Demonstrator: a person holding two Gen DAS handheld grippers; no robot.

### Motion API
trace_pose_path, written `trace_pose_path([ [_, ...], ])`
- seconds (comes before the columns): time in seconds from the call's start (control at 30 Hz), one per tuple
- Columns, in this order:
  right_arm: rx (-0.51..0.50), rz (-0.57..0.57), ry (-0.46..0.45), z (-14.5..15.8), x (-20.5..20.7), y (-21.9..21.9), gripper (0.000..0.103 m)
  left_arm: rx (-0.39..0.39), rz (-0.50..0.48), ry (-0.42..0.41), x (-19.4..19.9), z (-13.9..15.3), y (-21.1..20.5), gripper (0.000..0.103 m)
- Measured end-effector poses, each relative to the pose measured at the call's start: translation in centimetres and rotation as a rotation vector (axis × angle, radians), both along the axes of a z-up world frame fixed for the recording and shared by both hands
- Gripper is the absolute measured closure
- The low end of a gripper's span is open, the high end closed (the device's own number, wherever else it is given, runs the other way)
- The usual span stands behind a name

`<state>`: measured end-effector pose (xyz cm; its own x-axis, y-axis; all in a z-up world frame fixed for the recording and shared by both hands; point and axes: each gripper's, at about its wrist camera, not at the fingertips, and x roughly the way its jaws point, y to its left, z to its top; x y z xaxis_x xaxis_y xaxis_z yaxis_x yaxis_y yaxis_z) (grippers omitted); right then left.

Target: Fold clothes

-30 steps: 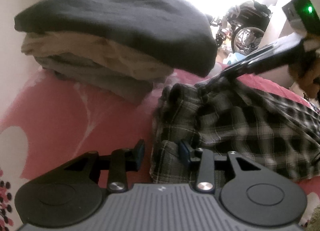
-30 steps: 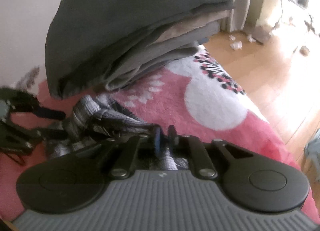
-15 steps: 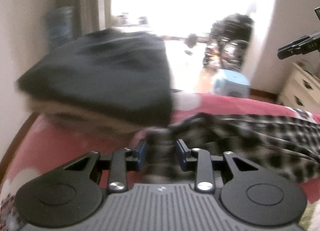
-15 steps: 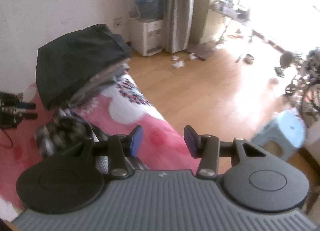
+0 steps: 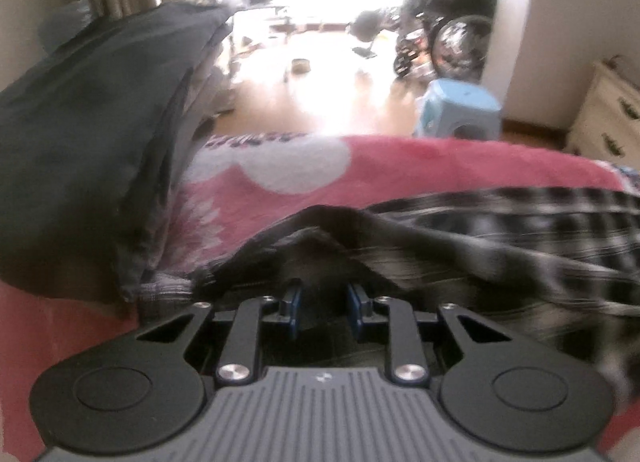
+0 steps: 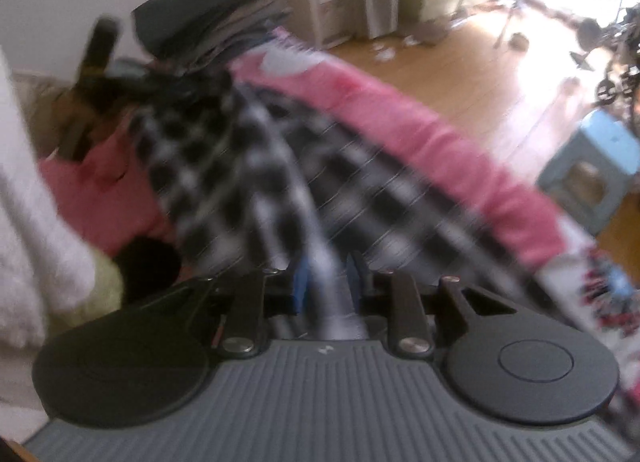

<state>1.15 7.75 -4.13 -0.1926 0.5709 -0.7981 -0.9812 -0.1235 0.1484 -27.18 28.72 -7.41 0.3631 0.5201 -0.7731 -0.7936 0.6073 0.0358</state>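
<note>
Both grippers' fingers pinch the soft black-and-white plaid shirt [image 5: 500, 238]: left gripper [image 5: 322, 298] lower centre, right gripper [image 6: 328, 280] likewise. It drapes across the fuzzy pink bed [image 5: 440, 162]; a folded dark stack [image 5: 80, 134] sits at left.

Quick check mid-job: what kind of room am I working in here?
Most likely a lived-in bedroom at home. The plaid shirt lies on a bed with a pink blanket, a stack of folded clothes beside it, and a cream dresser by the wall.
</note>
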Motion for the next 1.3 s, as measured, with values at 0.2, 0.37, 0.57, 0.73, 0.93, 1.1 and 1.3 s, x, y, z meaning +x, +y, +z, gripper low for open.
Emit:
trace_pose_path([
  [0.2,-0.010,0.076,-0.005,-2.1,-2.1,-0.1,0.082,0.002,0.039,0.019,0.0,-1.2,0.5,0.076],
  [0.37,-0.041,0.044,-0.060,-2.4,-0.6,-1.4,0.081,-0.001,0.037,0.026,0.5,-1.5,1.0,0.075],
  [0.57,-0.118,-0.024,-0.053,-3.6,1.0,-3.1,0.085,-0.013,0.036,0.037,0.9,-1.6,1.3,0.075],
  [0.73,-0.091,-0.145,-0.009,-4.1,2.4,-4.4,0.103,-0.018,0.035,0.054,1.3,-1.5,1.5,0.075],
  [0.93,-0.016,-0.309,0.065,-4.4,6.0,-4.7,0.103,-0.005,0.042,0.091,2.0,-1.3,1.1,0.075],
  [1.1,0.043,-0.383,0.074,-5.4,7.7,-4.8,0.103,0.013,0.026,0.120,2.3,-1.3,0.9,0.075],
  [1.3,0.082,-0.434,0.042,-7.2,8.6,-4.4,0.103,0.039,0.019,0.139,2.6,-1.5,0.4,0.075],
])
